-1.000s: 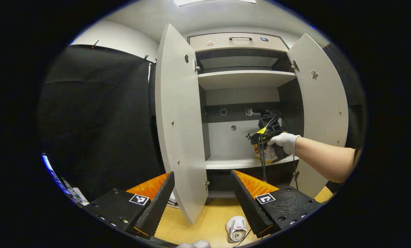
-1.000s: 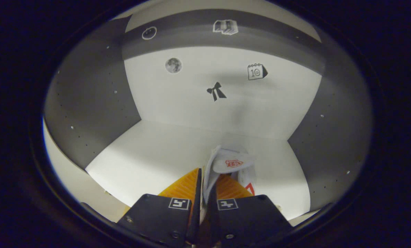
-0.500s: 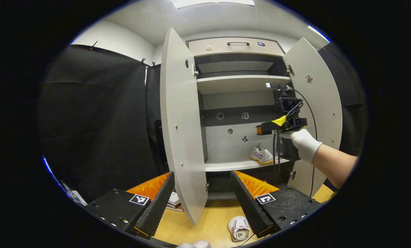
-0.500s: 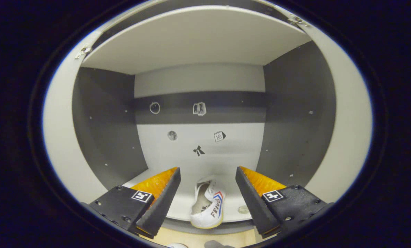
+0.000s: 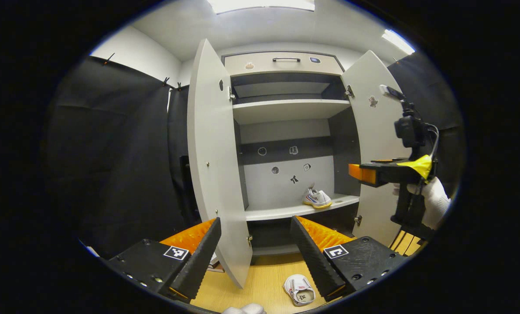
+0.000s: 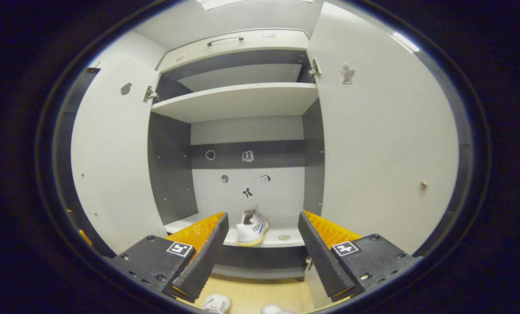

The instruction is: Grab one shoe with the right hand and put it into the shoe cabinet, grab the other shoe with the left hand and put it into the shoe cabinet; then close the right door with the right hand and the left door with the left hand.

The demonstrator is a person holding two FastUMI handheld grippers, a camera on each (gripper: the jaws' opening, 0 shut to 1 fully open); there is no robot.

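My left claw gapes wide — the floor shoe lies at five o'clock, just beside my right finger.

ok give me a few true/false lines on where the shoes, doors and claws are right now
1. One shoe sits on the cabinet's lower shelf. True.
2. The second shoe is already in the cabinet. False: it lies on the wooden floor in front of the cabinet.
3. Both cabinet doors are shut. False: the left door and the right door both stand open.
4. The right claw is open and holds nothing. True.
5. The left claw is clamped on a shoe. False: it is open and empty, above the shoe on the floor.
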